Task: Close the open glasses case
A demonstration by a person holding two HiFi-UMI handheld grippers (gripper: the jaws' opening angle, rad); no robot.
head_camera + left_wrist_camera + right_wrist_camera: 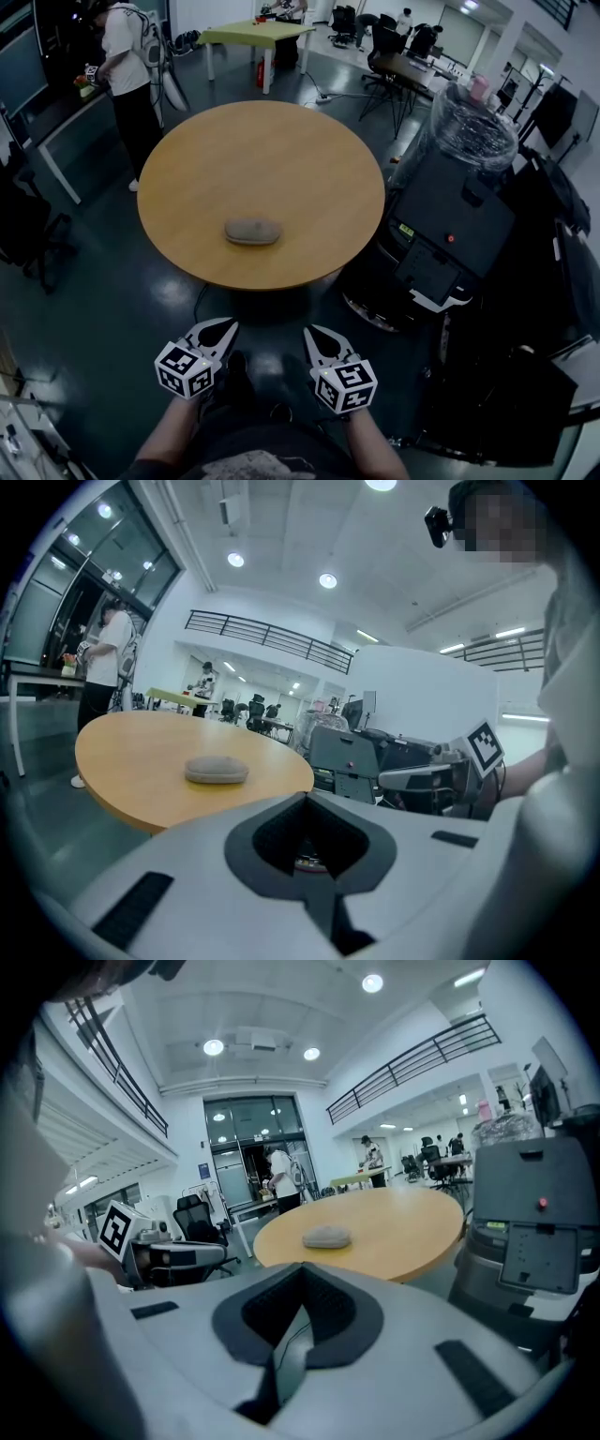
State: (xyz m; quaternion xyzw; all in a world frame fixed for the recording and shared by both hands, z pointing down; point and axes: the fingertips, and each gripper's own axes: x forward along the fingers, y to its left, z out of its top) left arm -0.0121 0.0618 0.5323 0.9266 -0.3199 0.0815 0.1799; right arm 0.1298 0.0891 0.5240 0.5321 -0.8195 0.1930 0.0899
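Note:
A grey oval glasses case (pixel 253 232) lies on the near half of a round wooden table (pixel 309 159). It looks like one low lump with no gap showing; it also appears as the case (pixel 217 770) and the case (pixel 326 1237). My left gripper (pixel 221 328) and right gripper (pixel 312 334) hang side by side below the table's near edge, close to my body and well short of the case. Both are shut, with nothing held: the left gripper (pixel 305 797) and right gripper (pixel 302 1267) show jaws meeting at the tips.
A black machine (pixel 441 234) with a small screen stands hard against the table's right side, with a plastic-wrapped bulk (pixel 473 122) behind it. A person (pixel 127 66) stands at the far left by a desk. A dark chair (pixel 23 225) sits left; a green table (pixel 258 36) is far back.

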